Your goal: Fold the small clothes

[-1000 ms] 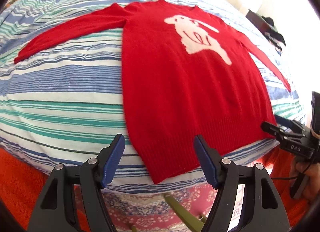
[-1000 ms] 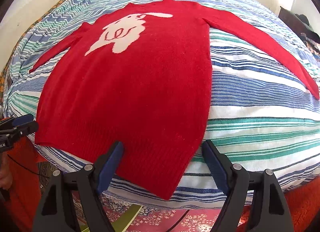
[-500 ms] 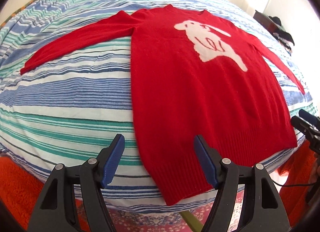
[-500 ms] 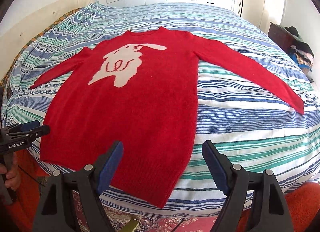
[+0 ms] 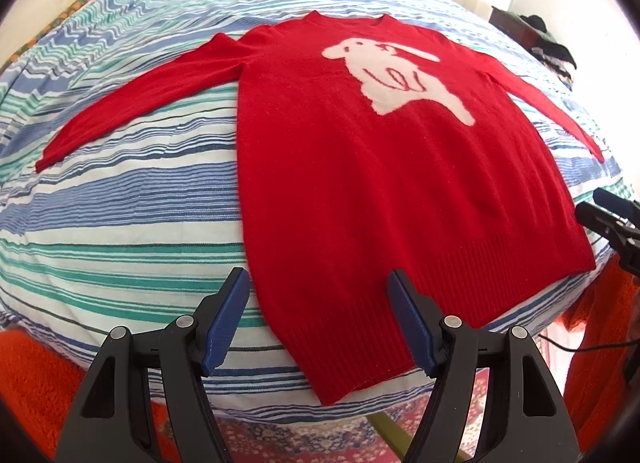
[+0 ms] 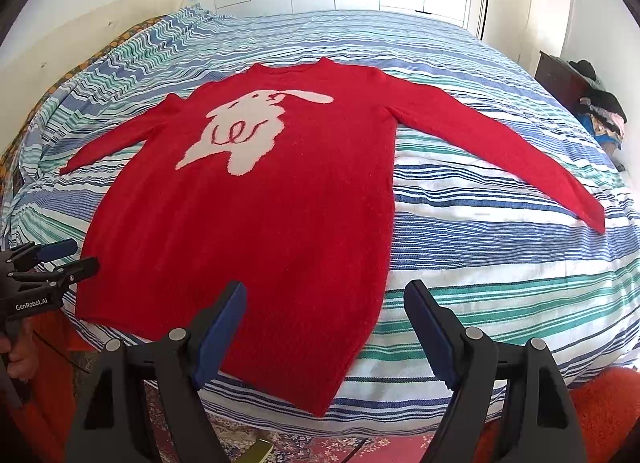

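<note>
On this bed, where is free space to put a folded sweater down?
The striped bedspread is bare between the red sweater body and its outstretched sleeve, also beyond the collar. In the left view, another bare patch lies below the other sleeve. Crowded: the clothes pile beside the bed.
</note>
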`<act>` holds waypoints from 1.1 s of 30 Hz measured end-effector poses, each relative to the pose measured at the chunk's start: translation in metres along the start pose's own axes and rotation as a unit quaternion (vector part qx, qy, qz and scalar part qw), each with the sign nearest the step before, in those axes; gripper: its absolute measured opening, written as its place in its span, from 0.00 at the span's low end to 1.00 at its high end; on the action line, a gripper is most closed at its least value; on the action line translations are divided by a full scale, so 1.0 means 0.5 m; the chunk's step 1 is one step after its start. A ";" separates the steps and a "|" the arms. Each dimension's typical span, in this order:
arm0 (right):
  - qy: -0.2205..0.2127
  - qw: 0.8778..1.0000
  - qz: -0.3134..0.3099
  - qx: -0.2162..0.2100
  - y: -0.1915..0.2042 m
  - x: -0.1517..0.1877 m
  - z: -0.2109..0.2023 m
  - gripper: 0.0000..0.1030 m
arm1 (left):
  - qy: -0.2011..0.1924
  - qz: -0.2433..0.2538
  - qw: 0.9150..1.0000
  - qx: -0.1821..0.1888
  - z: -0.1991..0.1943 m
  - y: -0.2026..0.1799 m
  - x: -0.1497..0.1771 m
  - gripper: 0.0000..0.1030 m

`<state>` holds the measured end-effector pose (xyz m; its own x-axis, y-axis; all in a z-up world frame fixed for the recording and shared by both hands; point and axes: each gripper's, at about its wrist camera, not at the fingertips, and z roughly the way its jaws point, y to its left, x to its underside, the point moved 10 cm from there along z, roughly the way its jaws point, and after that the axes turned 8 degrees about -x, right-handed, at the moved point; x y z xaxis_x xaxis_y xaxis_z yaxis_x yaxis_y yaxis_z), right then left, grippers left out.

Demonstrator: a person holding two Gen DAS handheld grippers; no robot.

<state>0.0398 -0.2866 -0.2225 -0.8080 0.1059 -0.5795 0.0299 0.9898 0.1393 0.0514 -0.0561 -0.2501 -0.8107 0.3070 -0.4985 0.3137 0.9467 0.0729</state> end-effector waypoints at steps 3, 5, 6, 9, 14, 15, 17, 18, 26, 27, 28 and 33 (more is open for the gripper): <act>0.005 1.000 -0.001 -0.001 0.000 0.004 0.006 0.78 | 0.008 0.009 1.000 -0.001 0.006 -0.006 0.007 0.71; 0.006 1.000 -0.001 -0.001 0.000 0.006 0.007 0.78 | 0.011 0.012 1.000 -0.001 0.009 -0.008 0.009 0.71; 0.006 1.000 -0.002 -0.001 0.000 0.006 0.007 0.78 | 0.012 0.012 1.000 0.000 0.011 -0.008 0.010 0.71; 0.005 1.000 -0.002 0.000 0.000 0.005 0.007 0.78 | 0.020 0.014 1.000 0.001 0.017 -0.009 0.017 0.71; 0.007 1.000 -0.010 -0.002 0.007 0.005 0.011 0.78 | 0.033 0.019 0.999 0.001 0.025 -0.011 0.028 0.72; 0.008 1.000 -0.012 -0.002 0.009 0.007 0.013 0.78 | 0.035 0.019 0.999 0.002 0.026 -0.011 0.029 0.72; 0.017 1.000 -0.014 -0.004 0.010 0.013 0.020 0.78 | 0.038 0.019 0.999 0.004 0.027 -0.012 0.031 0.73; 0.023 1.000 -0.013 -0.005 0.009 0.018 0.026 0.78 | 0.040 0.019 0.999 0.004 0.028 -0.011 0.032 0.73; 0.075 0.997 0.016 -0.017 -0.006 0.054 0.060 0.78 | 0.032 -0.008 0.999 0.021 -0.003 0.005 0.019 0.70; 0.070 0.997 0.024 -0.019 -0.007 0.045 0.051 0.78 | 0.017 -0.030 0.999 0.029 -0.019 0.017 0.008 0.70; 0.058 0.997 0.033 -0.023 -0.008 0.032 0.039 0.78 | 0.006 -0.049 0.998 0.035 -0.030 0.029 -0.002 0.72; 0.029 0.998 0.031 -0.044 0.011 -0.010 0.011 0.78 | 0.036 -0.053 0.998 0.026 0.014 0.029 0.006 0.73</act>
<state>0.0475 -0.2811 -0.2231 -0.8386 0.1577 -0.5215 0.0305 0.9693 0.2442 0.0571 -0.0420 -0.2565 -0.8738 0.2139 -0.4368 0.2479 0.9685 -0.0217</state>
